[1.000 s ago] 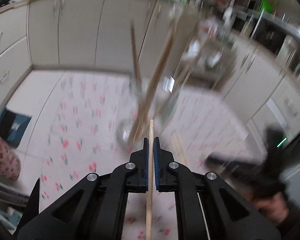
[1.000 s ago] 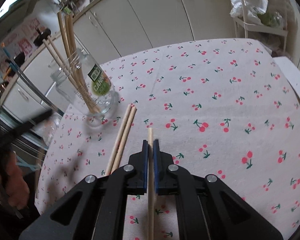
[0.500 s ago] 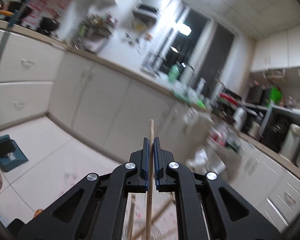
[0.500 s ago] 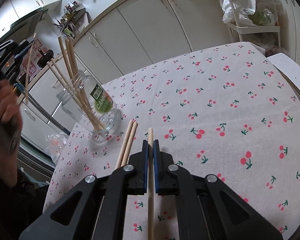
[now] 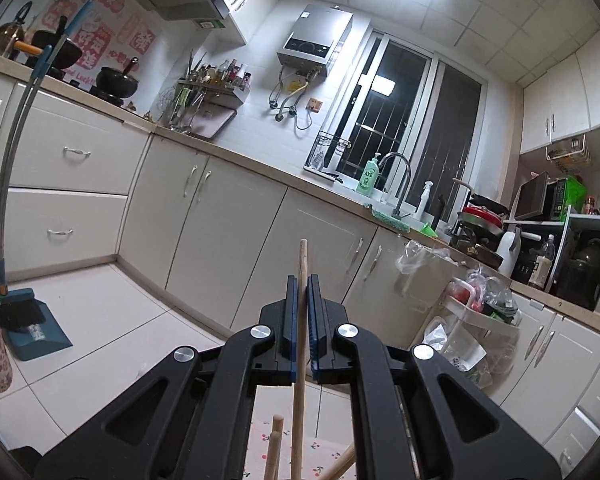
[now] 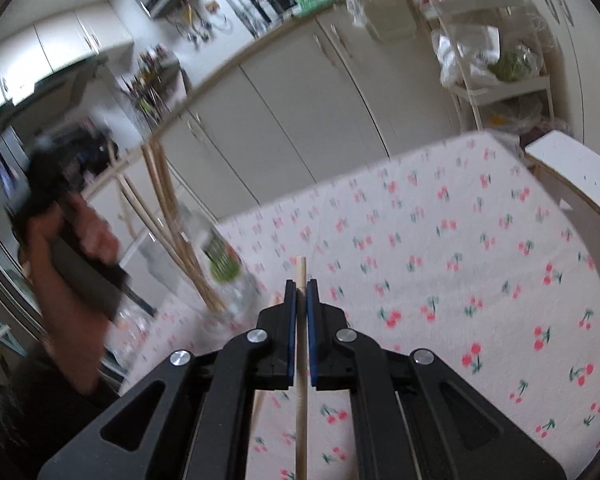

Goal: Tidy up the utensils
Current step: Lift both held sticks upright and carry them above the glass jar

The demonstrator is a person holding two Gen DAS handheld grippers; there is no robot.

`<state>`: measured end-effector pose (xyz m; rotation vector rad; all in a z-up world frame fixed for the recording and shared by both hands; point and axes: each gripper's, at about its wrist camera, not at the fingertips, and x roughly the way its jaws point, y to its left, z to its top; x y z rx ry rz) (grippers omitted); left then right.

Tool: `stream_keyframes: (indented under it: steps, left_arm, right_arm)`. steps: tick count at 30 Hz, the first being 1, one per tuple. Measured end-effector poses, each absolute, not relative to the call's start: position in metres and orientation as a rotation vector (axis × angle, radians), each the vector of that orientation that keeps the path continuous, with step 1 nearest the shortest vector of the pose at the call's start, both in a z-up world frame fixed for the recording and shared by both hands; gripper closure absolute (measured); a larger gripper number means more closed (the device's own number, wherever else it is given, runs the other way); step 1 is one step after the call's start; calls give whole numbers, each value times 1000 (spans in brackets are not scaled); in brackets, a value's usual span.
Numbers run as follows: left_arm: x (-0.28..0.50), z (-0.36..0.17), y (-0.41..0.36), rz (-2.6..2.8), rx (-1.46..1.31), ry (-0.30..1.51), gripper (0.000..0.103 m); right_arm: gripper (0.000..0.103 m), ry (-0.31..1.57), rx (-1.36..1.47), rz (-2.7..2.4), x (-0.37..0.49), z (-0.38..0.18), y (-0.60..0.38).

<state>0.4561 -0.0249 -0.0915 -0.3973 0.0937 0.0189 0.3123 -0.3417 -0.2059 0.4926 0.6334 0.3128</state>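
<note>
l tool (image 5: 299, 280) grips chopstick (image 5: 301, 300); jar (image 6: 224, 280) only in r view.

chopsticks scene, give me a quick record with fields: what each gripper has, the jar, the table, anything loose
left gripper: shut on a wooden chopstick, aimed out at the kitchen cabinets
right gripper: shut on another wooden chopstick, angled down over the table
glass jar: on the table's left side, green label, several chopsticks standing in it, blurred
tablecloth: white with a red cherry print
loose chopsticks: on the cloth just left of the right gripper, mostly hidden
person's hand: left of the jar, holding the left gripper, blurred
</note>
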Motion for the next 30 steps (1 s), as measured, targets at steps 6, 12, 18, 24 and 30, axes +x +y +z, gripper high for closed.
stream_keyframes:
  steps: [6, 12, 18, 24, 30]
  left_arm:
    - [453, -110, -29, 16, -361, 110, 99]
    - [449, -124, -29, 9, -335, 127, 99]
    - [442, -134, -26, -1, -300, 143, 98]
    - [429, -132, -31, -35, -228, 138, 98]
    - [417, -122, -34, -77, -146, 129, 98]
  right_arm:
    - [97, 487, 520, 334, 316, -167, -337]
    - [97, 395, 555, 365, 334, -137, -324]
    - [97, 313, 585, 389, 343, -114, -312]
    - [97, 247, 607, 389, 355, -100, -300]
    - [97, 179, 609, 388, 371, -89, -286]
